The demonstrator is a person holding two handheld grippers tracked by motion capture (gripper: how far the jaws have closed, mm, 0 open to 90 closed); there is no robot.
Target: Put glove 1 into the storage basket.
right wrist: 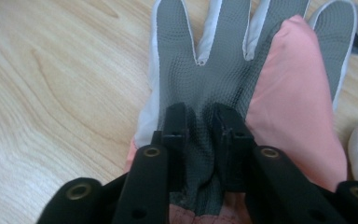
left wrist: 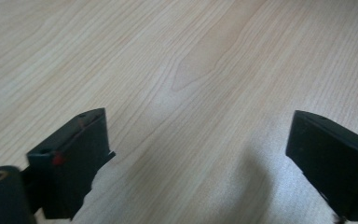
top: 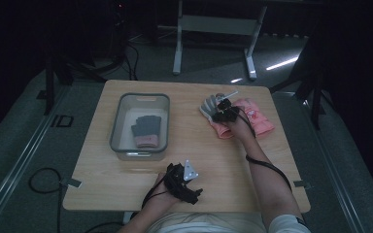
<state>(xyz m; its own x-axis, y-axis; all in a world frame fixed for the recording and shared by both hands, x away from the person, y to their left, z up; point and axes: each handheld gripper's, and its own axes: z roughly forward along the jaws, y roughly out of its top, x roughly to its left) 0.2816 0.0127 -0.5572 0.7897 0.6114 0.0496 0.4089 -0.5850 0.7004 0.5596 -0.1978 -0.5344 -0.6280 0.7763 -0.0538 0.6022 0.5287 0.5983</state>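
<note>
From above, the right gripper (top: 222, 109) sits on a grey-and-pink glove (top: 211, 108) at the bench's (top: 199, 160) far right. The left gripper (left wrist: 200, 154), in its own view, hangs released over bare wood. The right gripper view shows its fingers (right wrist: 175, 128) pinching a fold of the glove's grey palm.

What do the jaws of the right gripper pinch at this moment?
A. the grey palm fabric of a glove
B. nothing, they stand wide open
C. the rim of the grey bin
A: in the right gripper view, the right gripper has a fold of the glove bunched between its nearly closed jaws.
</note>
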